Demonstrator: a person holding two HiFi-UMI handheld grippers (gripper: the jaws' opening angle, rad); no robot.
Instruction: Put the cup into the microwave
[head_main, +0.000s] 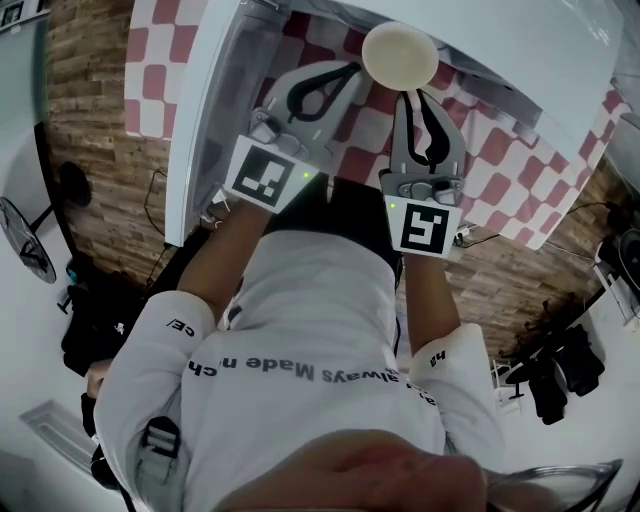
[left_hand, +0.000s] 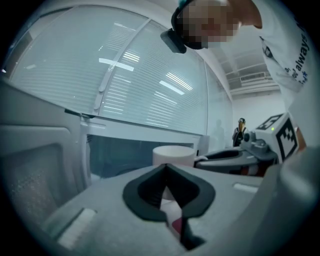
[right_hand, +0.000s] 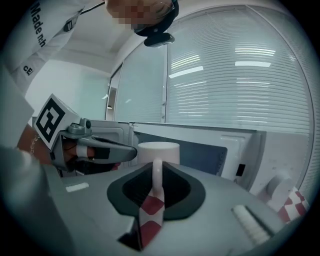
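Right gripper view: right gripper (right_hand: 156, 167) is clamped on the thin handle (right_hand: 157, 181) of the cup (right_hand: 158, 151). The cup hangs upright just in front of the open microwave (right_hand: 200, 150), not yet inside. Left gripper (left_hand: 166, 166) has its jaws pressed together w/ nothing between them, just left of the cup. To do the step well: keep the cup level, move it far-ward thru the opening, stay clear of the door (head_main: 215, 110) at left, lower until the base seats, then let go. Hidden: cavity floor, any turntable, cup contents. The cup base is masked by the jaws.
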